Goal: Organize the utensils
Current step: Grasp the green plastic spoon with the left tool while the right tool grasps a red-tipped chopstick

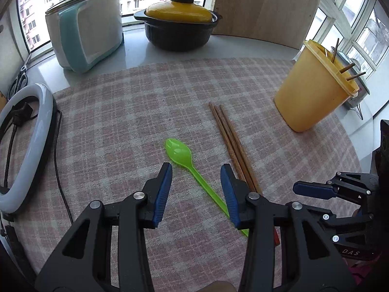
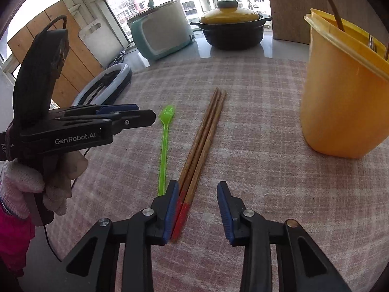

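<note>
A green plastic spoon [image 1: 180,153] [image 2: 166,116] and three brown chopsticks [image 1: 231,136] [image 2: 206,126] with red ends lie side by side on the checked cloth. My left gripper [image 1: 196,170] [image 2: 126,114] hovers low over the spoon's handle, which runs between its open jaws without touching the pads. In the right wrist view my right gripper [image 2: 197,186] [image 1: 308,187] straddles the chopsticks' red ends, open, with the sticks close to its left finger. A yellow utensil holder [image 1: 311,92] [image 2: 340,97] stands at the right with chopsticks in it.
A white and teal cooker [image 1: 85,31] and a black pot with a yellow lid [image 1: 180,24] stand at the back by the window. A ring light [image 1: 29,121] with its cable lies at the left, scissors [image 1: 18,80] behind it. A gloved hand [image 2: 56,182] holds the left gripper.
</note>
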Demonstrator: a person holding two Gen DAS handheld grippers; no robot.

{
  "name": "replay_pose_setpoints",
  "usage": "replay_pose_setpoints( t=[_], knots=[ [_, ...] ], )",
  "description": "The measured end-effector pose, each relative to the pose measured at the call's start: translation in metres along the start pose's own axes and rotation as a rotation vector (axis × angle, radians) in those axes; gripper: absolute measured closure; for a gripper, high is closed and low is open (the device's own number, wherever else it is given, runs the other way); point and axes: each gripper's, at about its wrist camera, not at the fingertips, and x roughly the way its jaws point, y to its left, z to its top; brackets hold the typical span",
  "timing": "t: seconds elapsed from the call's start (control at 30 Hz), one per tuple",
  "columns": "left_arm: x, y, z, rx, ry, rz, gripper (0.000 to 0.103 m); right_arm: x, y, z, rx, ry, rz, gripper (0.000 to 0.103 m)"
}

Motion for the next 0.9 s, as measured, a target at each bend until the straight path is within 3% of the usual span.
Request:
replay_pose_setpoints(
  t=[0.33, 0.9],
  knots=[
    [0.009, 0.005, -0.008, -0.04, 0.005, -0.017, 0.062, 0.032, -0.002, 0.016, 0.046, 0.069, -0.052, 0.086],
    [0.014, 0.007, -0.01, -0.04, 0.012, -0.019, 0.062, 0.049, 0.003, 0.03, 0.028, 0.137, -0.138, 0.089]
  ],
)
